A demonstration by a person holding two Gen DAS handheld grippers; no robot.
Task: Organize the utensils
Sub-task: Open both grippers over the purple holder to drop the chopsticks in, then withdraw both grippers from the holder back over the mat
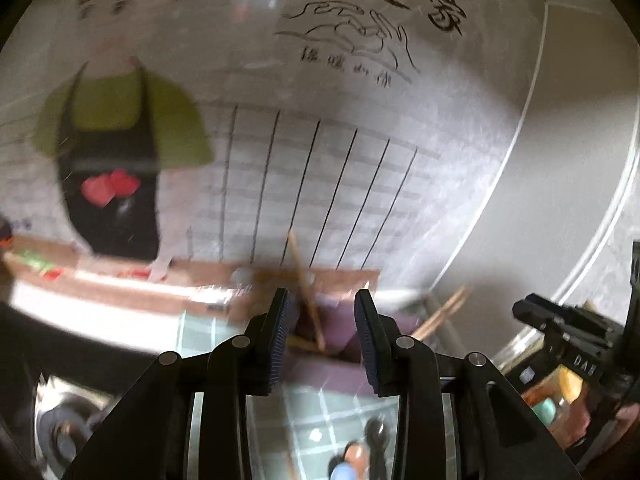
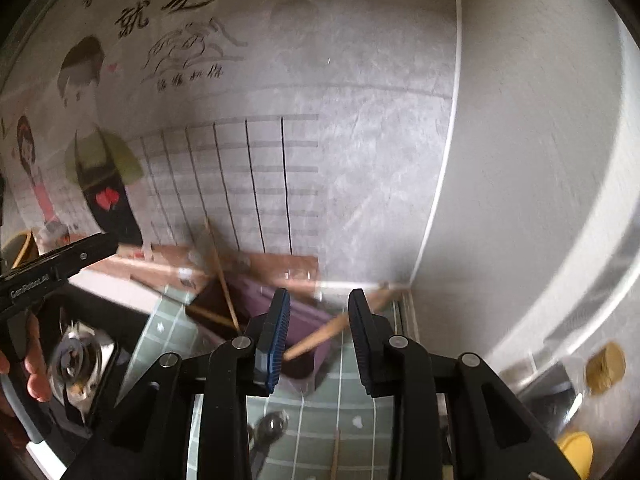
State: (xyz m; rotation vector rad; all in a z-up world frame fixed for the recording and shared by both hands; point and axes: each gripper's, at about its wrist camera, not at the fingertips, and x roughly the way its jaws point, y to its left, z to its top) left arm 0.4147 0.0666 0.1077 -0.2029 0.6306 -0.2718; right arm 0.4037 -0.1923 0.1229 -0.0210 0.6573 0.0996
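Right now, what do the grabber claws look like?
Both are black plastic with silver round pins at the joints. The left gripper and right gripper have ribbed pads, dark blue along the edges. White lettering marks their sides. A bare hand holds the left one; no cables show.

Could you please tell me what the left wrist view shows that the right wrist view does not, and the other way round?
Only the left wrist view shows the blue and orange utensil ends on the green tiled counter below the open left gripper. Only the right wrist view shows the stove burner, the yellow lids and the open right gripper. Both show the purple holder with wooden chopsticks and the illustrated wall.
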